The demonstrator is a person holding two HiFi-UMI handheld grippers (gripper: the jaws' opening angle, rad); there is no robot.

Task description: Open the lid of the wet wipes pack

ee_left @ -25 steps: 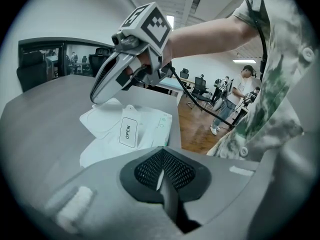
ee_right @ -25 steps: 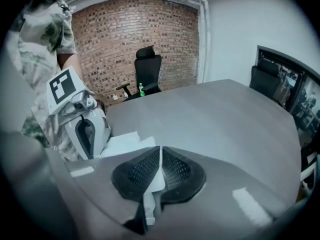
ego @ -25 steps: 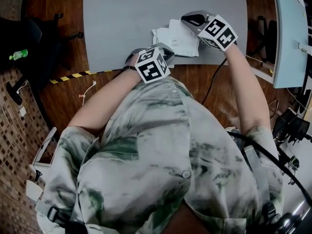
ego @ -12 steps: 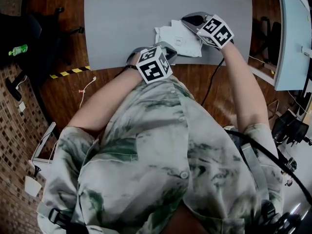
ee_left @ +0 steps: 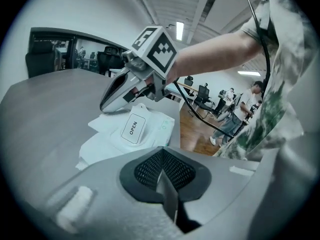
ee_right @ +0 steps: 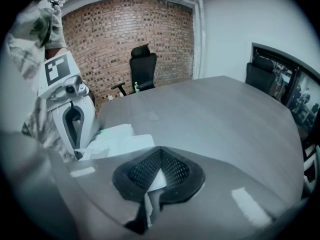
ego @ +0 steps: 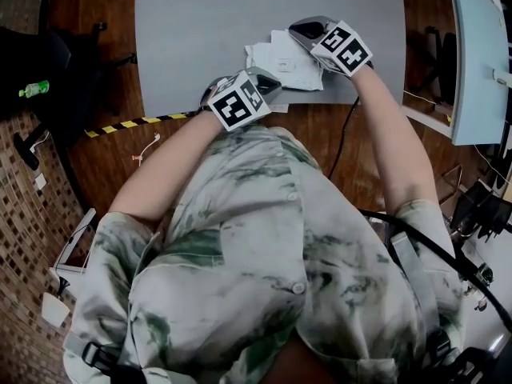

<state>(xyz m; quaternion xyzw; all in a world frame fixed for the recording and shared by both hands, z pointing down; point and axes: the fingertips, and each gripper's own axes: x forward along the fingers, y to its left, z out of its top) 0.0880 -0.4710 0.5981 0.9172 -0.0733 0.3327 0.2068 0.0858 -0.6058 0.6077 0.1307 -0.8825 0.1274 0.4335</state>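
The white wet wipes pack (ego: pixel 280 62) lies near the front edge of the grey table (ego: pixel 200 22). Its lid label marked OPEN (ee_left: pixel 133 128) lies flat and closed on top of the pack (ee_left: pixel 159 130). My right gripper (ego: pixel 296 32) is at the pack's far end, its tip (ee_left: pixel 105 108) down on that corner. In the right gripper view its jaws (ee_right: pixel 157 176) are shut on a white piece of the pack's edge (ee_right: pixel 122 140). My left gripper (ego: pixel 270 82) is at the near edge, jaws (ee_left: pixel 162 171) shut with nothing showing between them.
A black office chair (ee_right: pixel 142 66) stands beyond the table by a brick wall. Another chair (ego: pixel 48 62) and a green bottle (ego: pixel 32 89) are at the left, striped floor tape (ego: pixel 120 124) below the table edge. A pale desk (ego: pixel 480 54) is at the right.
Both grippers and the pack have shifted slightly left in the head view. The right gripper stays at the pack's far end and the left at its near edge.
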